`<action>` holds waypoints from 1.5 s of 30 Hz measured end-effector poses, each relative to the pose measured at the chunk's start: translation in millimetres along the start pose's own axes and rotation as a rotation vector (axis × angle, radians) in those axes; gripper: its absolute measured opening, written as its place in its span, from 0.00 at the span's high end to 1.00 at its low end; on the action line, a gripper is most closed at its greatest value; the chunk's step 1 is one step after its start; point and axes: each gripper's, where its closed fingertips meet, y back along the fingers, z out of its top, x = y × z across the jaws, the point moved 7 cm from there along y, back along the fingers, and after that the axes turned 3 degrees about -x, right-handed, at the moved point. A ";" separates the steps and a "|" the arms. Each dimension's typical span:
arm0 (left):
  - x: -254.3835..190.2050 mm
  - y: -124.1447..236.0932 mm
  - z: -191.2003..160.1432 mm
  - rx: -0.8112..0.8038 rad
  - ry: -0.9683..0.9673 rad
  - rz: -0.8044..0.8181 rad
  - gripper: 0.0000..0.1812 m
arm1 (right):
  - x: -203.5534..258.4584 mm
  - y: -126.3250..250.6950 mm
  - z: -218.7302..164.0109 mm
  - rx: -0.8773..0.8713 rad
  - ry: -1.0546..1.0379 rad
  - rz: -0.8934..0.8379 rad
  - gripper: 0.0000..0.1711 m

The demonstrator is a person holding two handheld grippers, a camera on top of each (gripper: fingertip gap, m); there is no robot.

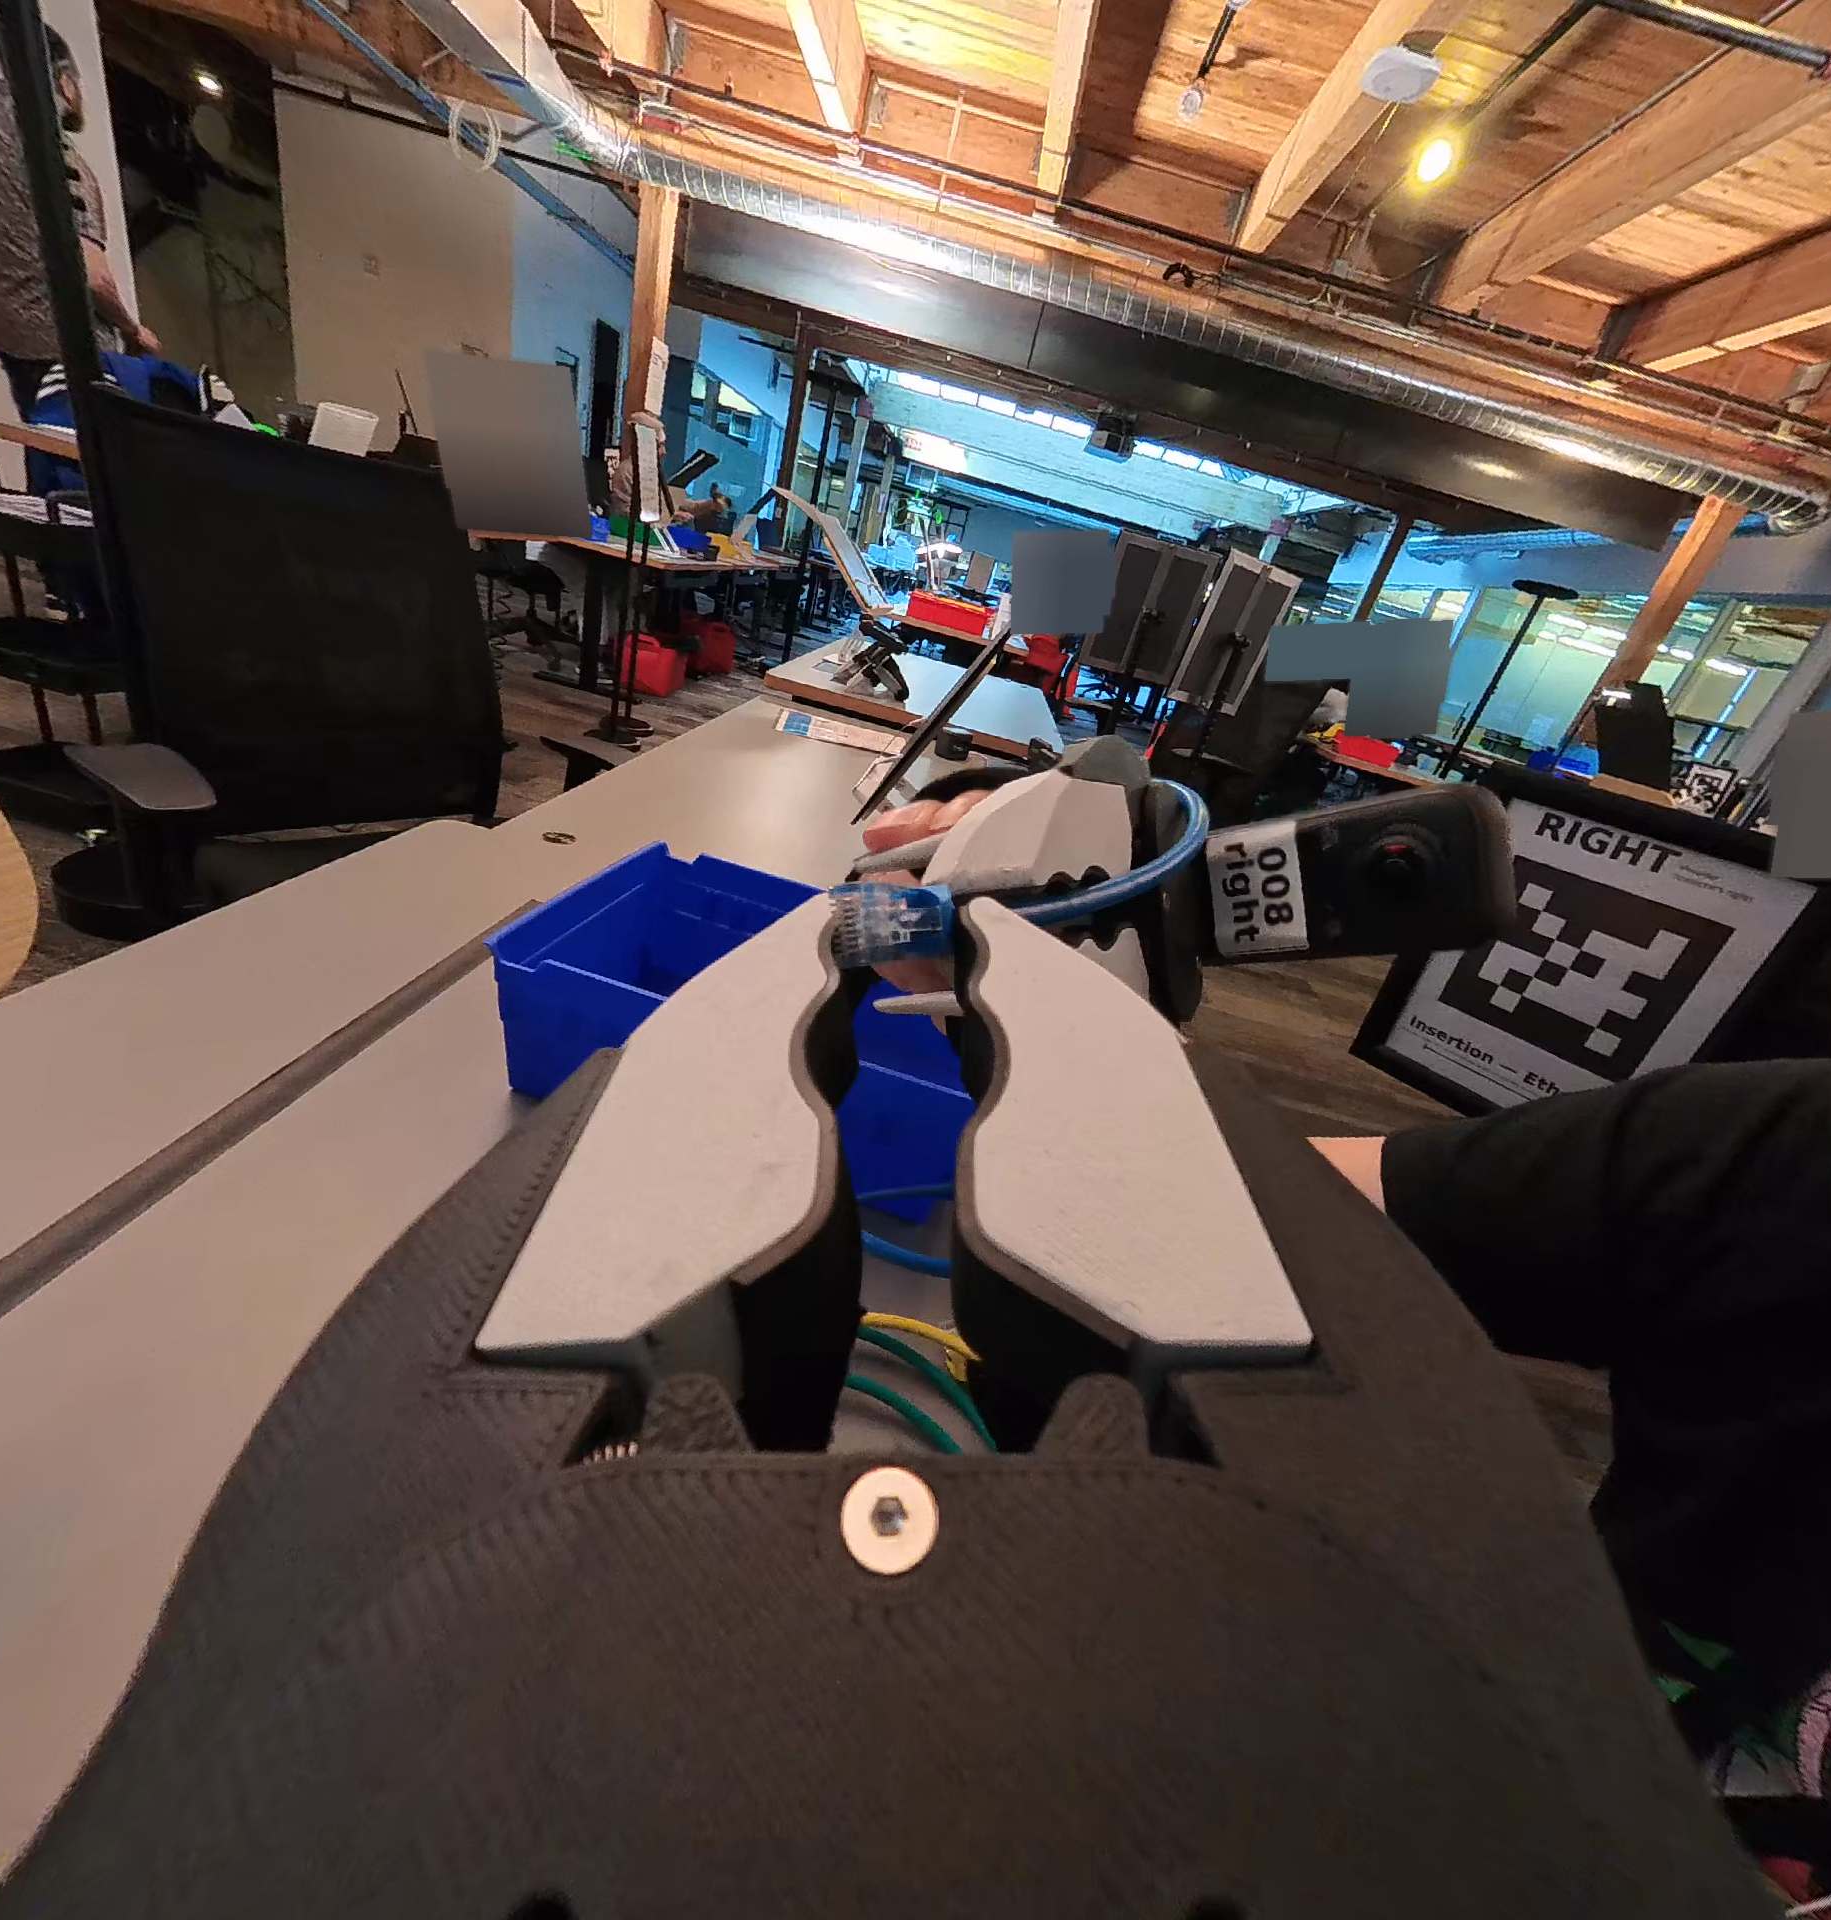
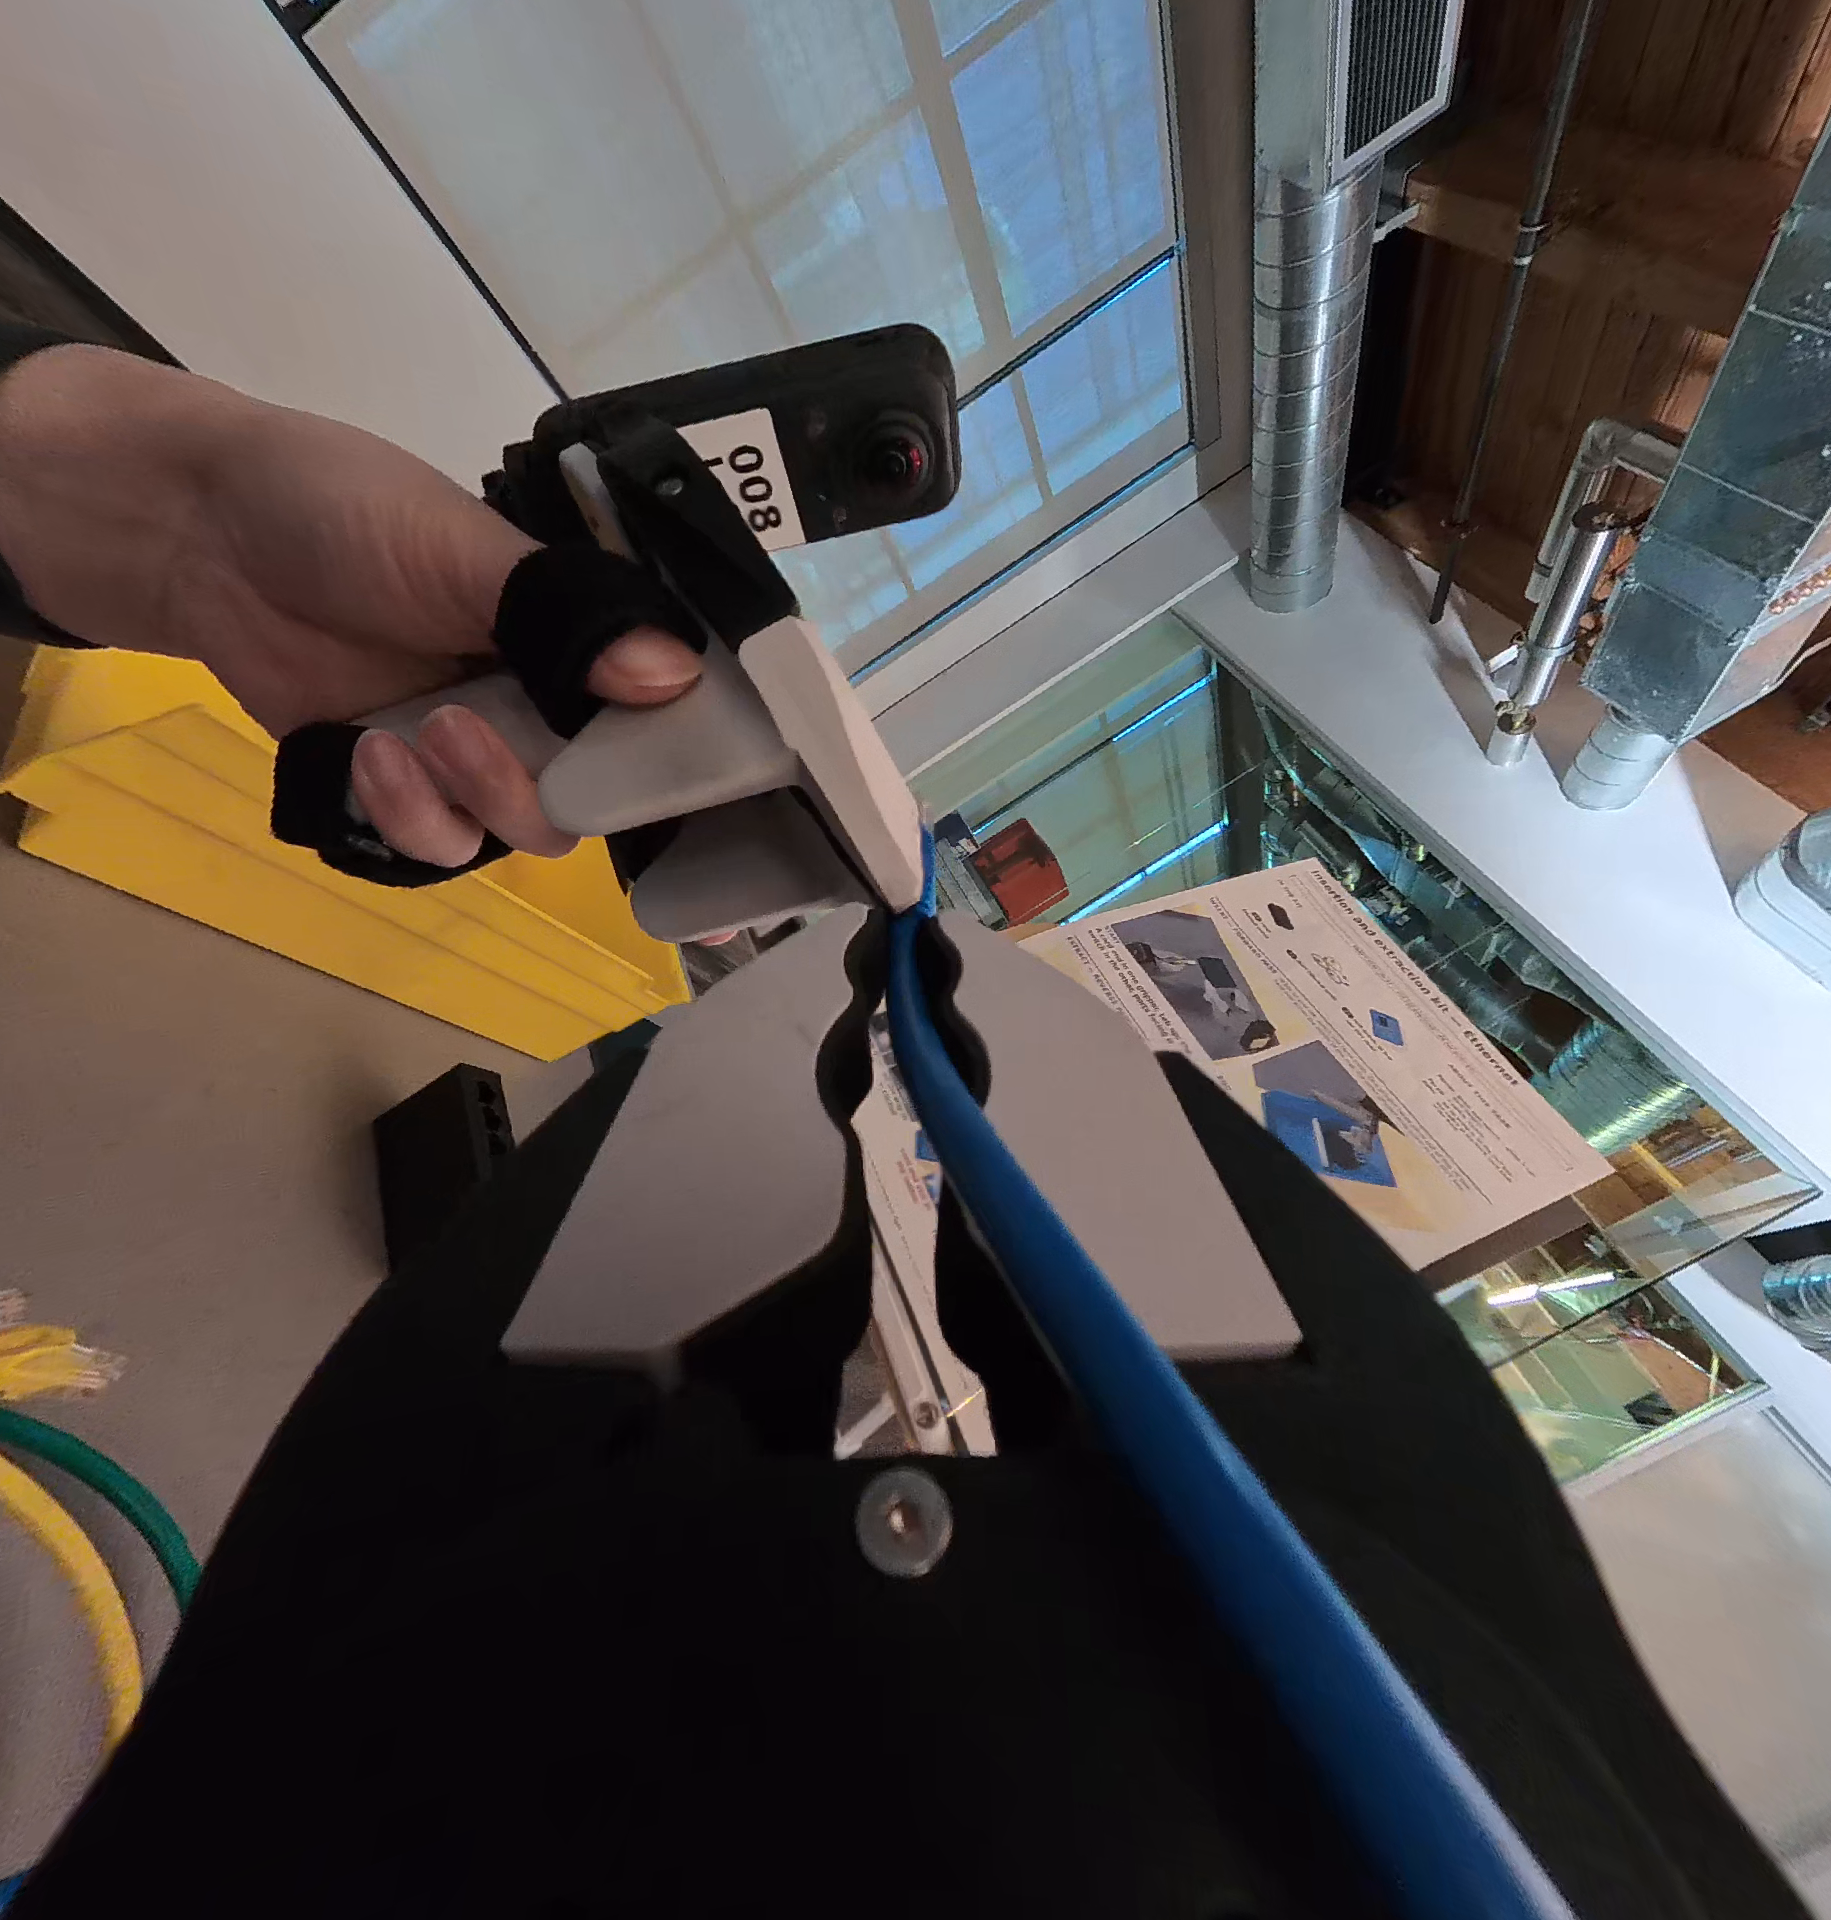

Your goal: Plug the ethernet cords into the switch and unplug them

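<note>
My left gripper is shut on the clear plug of a blue ethernet cord and holds it in the air above the table. The cord loops back into my right gripper, just behind the plug. In the right wrist view my right gripper is shut on the blue cord, which runs down between its fingers. The left gripper, held by a hand, meets the cord's end right at my fingertips. The black switch stands on the table at the left, with its ports showing.
A blue bin sits on the grey table behind my left gripper. Loose yellow and green cords lie on the table. A yellow bin lies behind the switch. A printed instruction sheet and a marker sign stand nearby. My left and right fingertips are right by each other.
</note>
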 end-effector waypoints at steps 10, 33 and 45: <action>-2.7 7.0 8.7 0.006 -0.072 0.016 0.78 | -1.8 4.4 3.8 -0.050 -0.040 -0.032 0.96; 154.7 69.8 -125.4 1.145 -0.356 0.912 0.64 | -40.8 38.0 25.3 -0.102 -0.035 -0.088 0.96; 153.7 67.1 -136.4 1.189 -0.255 0.902 0.79 | -42.9 37.2 22.4 -0.078 -0.043 -0.088 0.96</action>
